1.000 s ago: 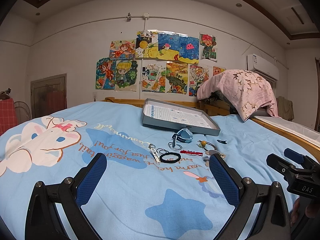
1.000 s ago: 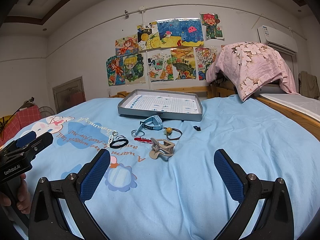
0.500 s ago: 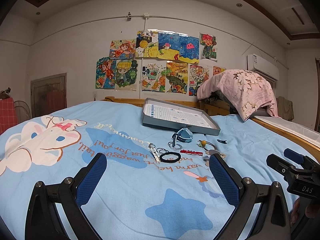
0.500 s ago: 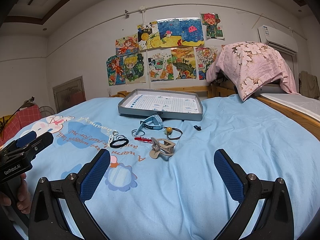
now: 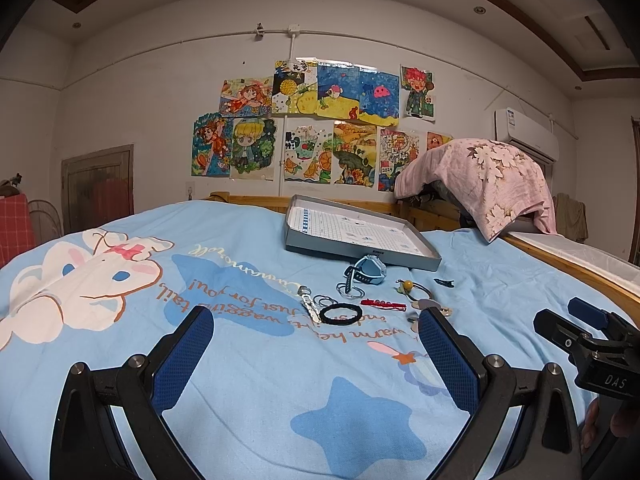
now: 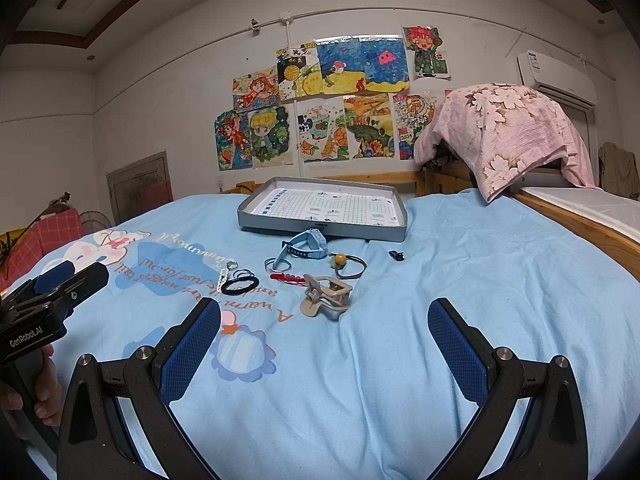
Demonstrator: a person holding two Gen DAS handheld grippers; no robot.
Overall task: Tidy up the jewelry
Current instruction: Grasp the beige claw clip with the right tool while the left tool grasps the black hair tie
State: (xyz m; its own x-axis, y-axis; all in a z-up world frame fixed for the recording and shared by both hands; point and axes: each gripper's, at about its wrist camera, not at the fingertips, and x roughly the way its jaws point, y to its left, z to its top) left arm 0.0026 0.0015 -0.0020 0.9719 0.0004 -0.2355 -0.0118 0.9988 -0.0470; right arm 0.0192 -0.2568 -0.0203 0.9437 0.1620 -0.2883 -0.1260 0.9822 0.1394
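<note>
Left wrist view: left gripper [image 5: 314, 342], fingers spread wide, empty, over a light blue bed sheet [image 5: 248, 360]. At 12 o'clock, a cluster of jewelry pieces lies on the sheet: black hair tie [image 5: 341, 314], silver chain [image 5: 309, 308], red beaded strand [image 5: 383, 303], blue watch [image 5: 370, 270], yellow-bead band [image 5: 412, 287], small dark clip [image 5: 444, 282]. Gray tray [image 5: 360, 250] just beyond the watch. Right gripper's body shows at 3 o'clock. Right wrist view: right gripper [image 6: 324, 336], fingers likewise spread, holding nothing. Beige claw clip [image 6: 326, 298] at 12 o'clock, nearest; red strand, black hair tie and chain at 11 o'clock; watch touching the tray's front wall [image 6: 320, 230]; dark clip at 1 o'clock.
</note>
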